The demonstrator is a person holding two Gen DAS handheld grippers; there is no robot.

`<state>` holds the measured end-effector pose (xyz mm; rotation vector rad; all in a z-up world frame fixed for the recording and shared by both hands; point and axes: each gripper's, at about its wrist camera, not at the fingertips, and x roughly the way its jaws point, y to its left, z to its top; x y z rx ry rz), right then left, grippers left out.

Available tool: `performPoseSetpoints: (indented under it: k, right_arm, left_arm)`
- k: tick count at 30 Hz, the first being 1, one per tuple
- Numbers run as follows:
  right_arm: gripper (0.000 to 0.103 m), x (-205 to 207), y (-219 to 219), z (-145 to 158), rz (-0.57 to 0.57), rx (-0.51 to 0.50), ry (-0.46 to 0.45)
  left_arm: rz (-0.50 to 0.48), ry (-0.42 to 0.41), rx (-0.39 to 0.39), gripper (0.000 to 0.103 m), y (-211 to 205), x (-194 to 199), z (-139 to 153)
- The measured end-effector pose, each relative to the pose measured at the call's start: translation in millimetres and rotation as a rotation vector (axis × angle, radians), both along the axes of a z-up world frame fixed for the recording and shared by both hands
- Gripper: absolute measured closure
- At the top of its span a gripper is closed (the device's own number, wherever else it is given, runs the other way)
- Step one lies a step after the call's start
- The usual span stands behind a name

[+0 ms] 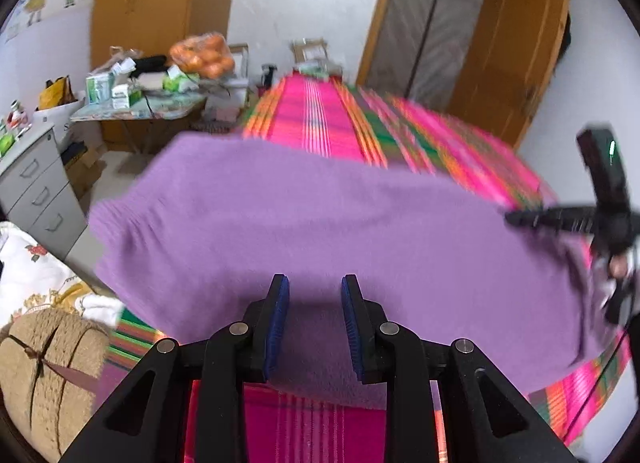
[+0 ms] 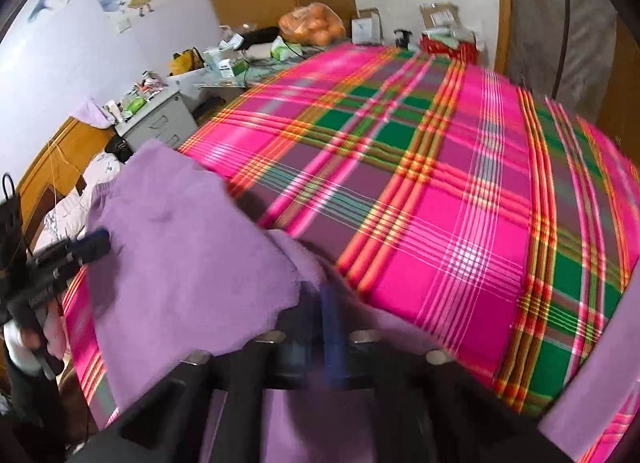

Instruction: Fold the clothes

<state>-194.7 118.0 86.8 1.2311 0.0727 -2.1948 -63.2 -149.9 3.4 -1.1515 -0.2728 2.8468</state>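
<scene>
The purple sweater lies spread on the plaid bedspread. The left gripper hovers over its near edge, jaws apart and empty. The right gripper is closed, sweater fabric bunched at its tips.

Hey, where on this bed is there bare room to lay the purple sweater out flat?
The plaid sheet is bare beyond the sweater, from its far edge to the foot of the bed and out to the right edge. Crowded: the side table with the bag of oranges, the boxes at the foot, and the pillows at the left.
</scene>
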Motion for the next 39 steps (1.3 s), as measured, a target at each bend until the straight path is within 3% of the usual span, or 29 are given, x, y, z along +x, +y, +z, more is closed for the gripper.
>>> performPoseSetpoints:
  k: [8,10,11,12,13,14,16,21,25,27,29,31,32,35,37,39]
  right_arm:
    - [0.102,-32.3,48.8,-12.9,-0.119,-0.209,-0.122]
    - [0.099,-34.8,48.0,-8.8,-0.074,-0.239,-0.139]
    - [0.094,-36.2,44.9,-8.1,-0.051,-0.24,-0.145]
    - [0.083,-37.6,39.0,-8.7,-0.028,-0.224,-0.149]
    - [0.08,-39.0,33.1,-9.4,-0.004,-0.209,-0.152]
    - [0.08,-40.4,27.2,-10.0,0.019,-0.193,-0.155]
    - [0.093,-37.2,14.6,-10.8,0.077,-0.164,-0.154]
    - [0.093,8.9,-16.5,-18.2,0.262,-0.136,-0.143]
    - [0.093,23.4,-16.9,-24.6,0.293,-0.13,-0.163]
    - [0.093,22.3,-8.4,-14.1,0.277,-0.177,-0.139]
    - [0.088,11.4,5.9,2.6,0.219,-0.254,-0.098]
    - [0.068,-7.3,15.9,7.2,0.136,-0.268,-0.078]
    - [0.067,-17.3,18.1,4.4,0.102,-0.261,-0.089]
    - [0.069,-42.0,8.7,-20.8,0.069,-0.194,-0.198]
    - [0.097,-37.7,-2.7,-30.1,0.113,-0.17,-0.214]
    - [0.097,-27.6,-8.2,-30.6,0.135,-0.163,-0.193]
  left_arm:
    - [-0.002,-0.02,-0.021,0.076,2.0,-3.1,-7.4]
    - [-0.001,-0.019,-0.017,0.076,3.4,-1.7,-7.1]
    - [-0.001,-0.019,-0.016,0.076,4.0,-1.1,-6.7]
    - [0.0,-0.018,-0.015,0.076,4.0,-1.1,-6.8]
    - [0.0,-0.018,-0.014,0.076,4.0,-1.2,-6.8]
    - [0.0,-0.017,-0.014,0.076,4.0,-1.2,-6.8]
    - [0.001,-0.017,-0.012,0.076,4.4,-1.8,-6.5]
    - [0.003,-0.016,-0.015,0.076,5.0,-3.1,-6.1]
    - [0.005,-0.016,-0.018,0.076,6.0,-1.7,-6.8]
    - [0.006,-0.015,-0.018,0.076,6.3,-1.4,-6.7]
    - [0.007,-0.015,-0.02,0.076,6.6,-1.2,-6.5]
    - [0.007,-0.015,-0.022,0.076,6.8,-1.3,-6.3]
    - [0.008,-0.015,-0.022,0.076,6.8,-1.2,-6.2]
    - [0.008,-0.014,-0.018,0.076,6.8,-0.9,-6.3]
    - [0.008,-0.014,-0.014,0.076,6.0,-0.7,-6.1]
    - [0.008,-0.013,-0.011,0.076,5.6,-0.6,-6.0]
